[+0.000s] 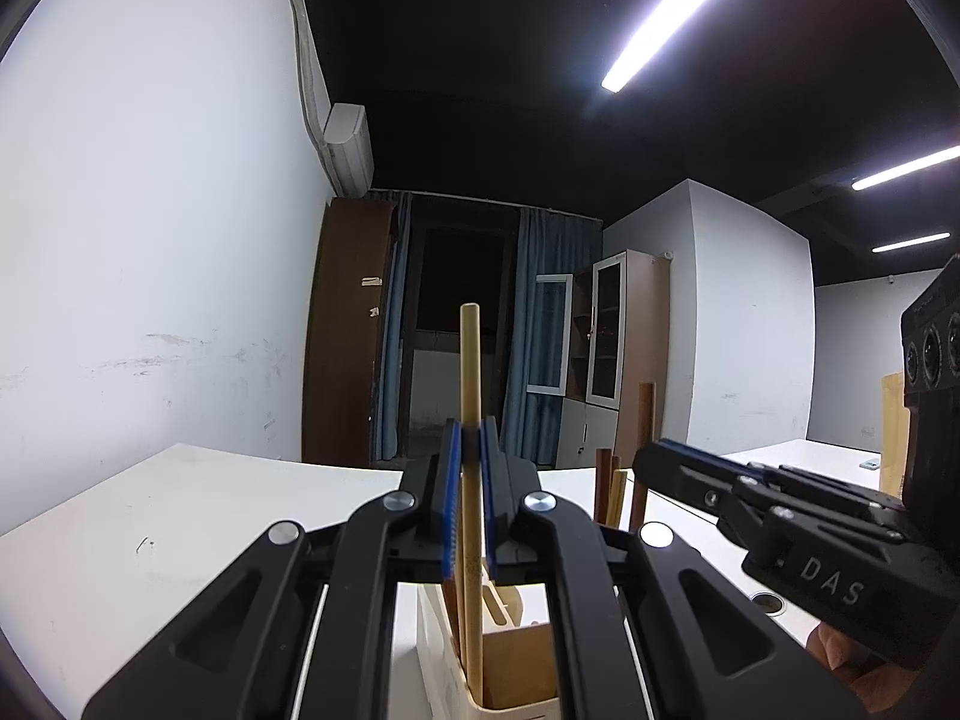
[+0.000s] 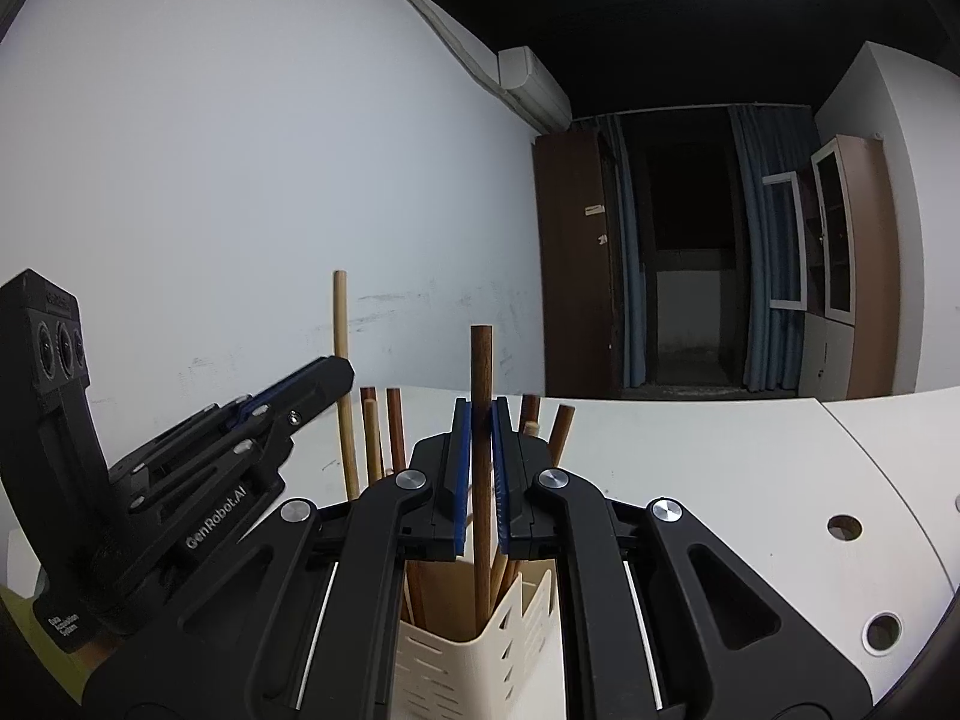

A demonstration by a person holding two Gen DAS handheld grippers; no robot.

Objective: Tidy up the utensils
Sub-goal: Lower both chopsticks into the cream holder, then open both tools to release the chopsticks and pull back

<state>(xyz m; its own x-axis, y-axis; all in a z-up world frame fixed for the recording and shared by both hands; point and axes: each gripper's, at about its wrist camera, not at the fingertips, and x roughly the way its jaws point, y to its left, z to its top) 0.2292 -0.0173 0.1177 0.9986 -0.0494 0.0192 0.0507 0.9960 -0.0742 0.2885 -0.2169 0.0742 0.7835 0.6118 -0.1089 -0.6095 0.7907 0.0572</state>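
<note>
In the left wrist view, my left gripper (image 1: 471, 429) is shut on a light wooden utensil handle (image 1: 470, 360). The handle stands upright, with its lower end inside a cream slotted holder (image 1: 447, 678). My right gripper (image 2: 480, 405) is shut on a dark brown wooden handle (image 2: 481, 360), also upright and reaching down into the same cream holder (image 2: 456, 666). Several other wooden handles (image 2: 384, 432) stand in the holder. Each gripper shows in the other's view: the right gripper (image 1: 651, 459) at the right, the left gripper (image 2: 339, 375) at the left.
The holder stands on a white table (image 2: 720, 480) with round cable holes (image 2: 844, 527) at its right. A white wall (image 2: 240, 210) runs along the left. Brown cabinets and a dark doorway lie beyond the table's far edge. Part of a hand (image 1: 840, 648) shows under the right gripper.
</note>
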